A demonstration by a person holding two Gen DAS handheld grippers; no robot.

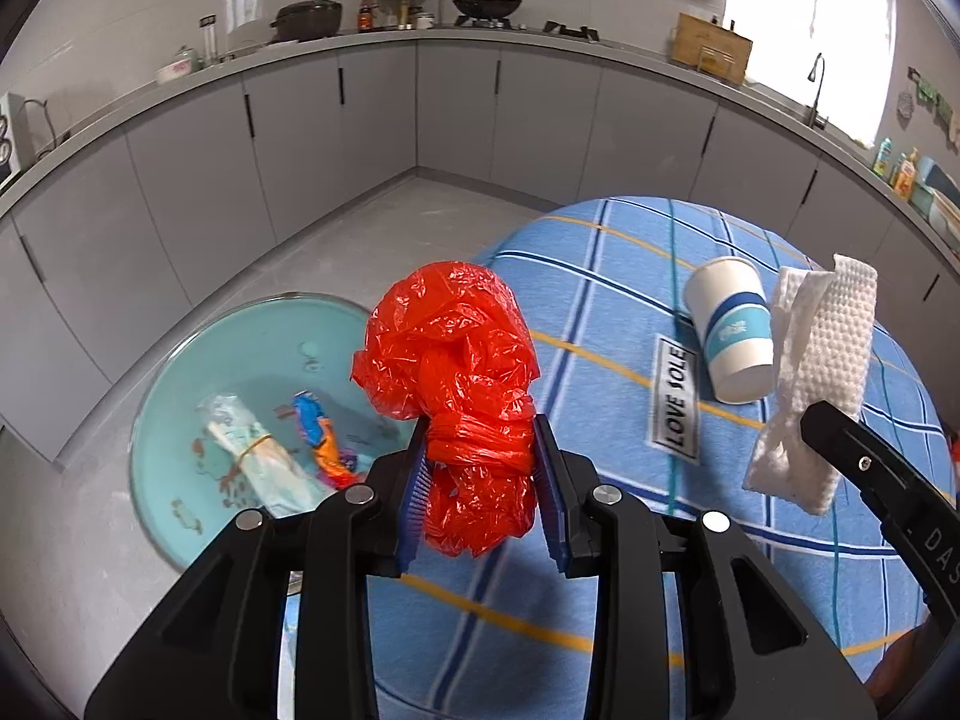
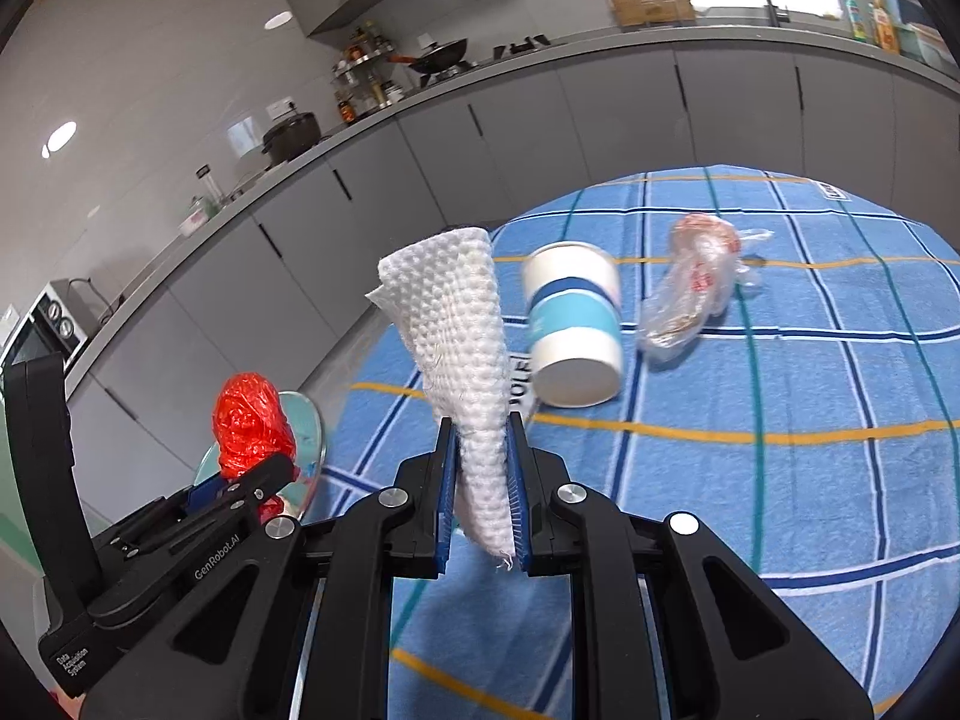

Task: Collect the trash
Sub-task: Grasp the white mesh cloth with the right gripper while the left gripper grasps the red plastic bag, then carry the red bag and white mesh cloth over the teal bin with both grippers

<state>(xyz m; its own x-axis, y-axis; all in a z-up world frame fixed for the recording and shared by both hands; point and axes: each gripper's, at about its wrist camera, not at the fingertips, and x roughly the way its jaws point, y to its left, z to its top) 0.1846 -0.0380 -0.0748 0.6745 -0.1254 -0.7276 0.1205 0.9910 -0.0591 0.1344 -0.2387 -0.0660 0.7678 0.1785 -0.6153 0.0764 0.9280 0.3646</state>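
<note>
Both tongs are full. Our left tongs (image 1: 480,480) are squeezed shut on a crumpled red plastic bag (image 1: 453,378), pinching it at its tied waist. Our right tongs (image 2: 483,495) are squeezed shut on a white paper towel (image 2: 462,348), near its bottom end.

We are holding the red bag up in the air, close to the edge of the bench (image 1: 600,540), which has a blue checked cloth on it. Down on the floor, at about 9 o'clock from the bag in the left view, sits a light blue bin (image 1: 180,372). Inside it we can see a white wrapped bundle (image 1: 258,450) and a bright wrapper (image 1: 318,426). So some trash looks already collected.

We think we are about in the middle of the job. The red bag and the paper towel are picked up but not yet dropped in. Left on the bench are a paper cup (image 2: 573,330) and a clear plastic bag (image 2: 690,288), just to the cup's 3 o'clock in the right view.

The red bag stands tall in the tongs, its long way running from 6 to 12 o'clock, with the puffy top up and a smaller bunch hanging below. The paper towel also stands up, leaning a little toward 11 o'clock, wide at the top and narrow where we hold it. The cup lies on its side, its closed bottom toward us and its open mouth pointing away.
</note>
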